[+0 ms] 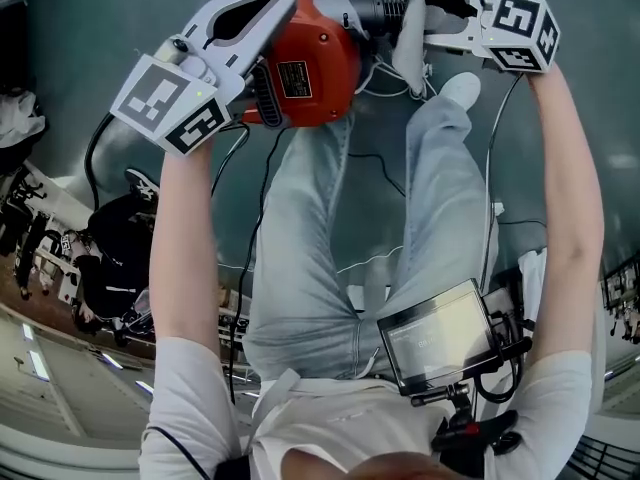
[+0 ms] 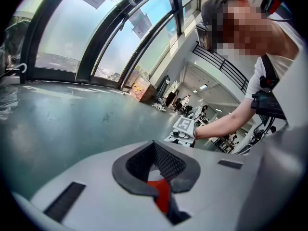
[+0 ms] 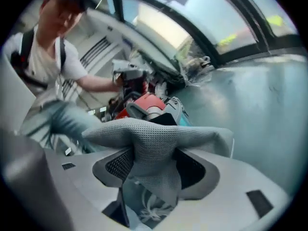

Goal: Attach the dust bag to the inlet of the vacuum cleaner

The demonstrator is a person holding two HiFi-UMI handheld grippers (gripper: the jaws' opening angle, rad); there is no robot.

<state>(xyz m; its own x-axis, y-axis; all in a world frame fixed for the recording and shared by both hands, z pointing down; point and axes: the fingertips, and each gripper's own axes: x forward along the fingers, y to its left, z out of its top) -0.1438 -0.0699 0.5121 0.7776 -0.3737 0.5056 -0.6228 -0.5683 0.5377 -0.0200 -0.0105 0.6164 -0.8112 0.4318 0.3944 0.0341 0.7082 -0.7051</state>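
- 2 grippers were held out above the person's legs [image 1: 330,248].
- Left gripper [image 1: 270,13] jaws were clamped on the red vacuum cleaner [image 1: 312,73].
- Right gripper [image 1: 425,10] jaws pinched the grey dust bag [image 1: 408,48], its fabric against the vacuum's black inlet [image 1: 385,11].
- Green floor [image 1: 100,58] lay beyond.

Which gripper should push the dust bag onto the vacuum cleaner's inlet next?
Right. The right gripper is shut on the grey dust bag, right at the black inlet. The left gripper is clamped on the red vacuum cleaner, steadying it.
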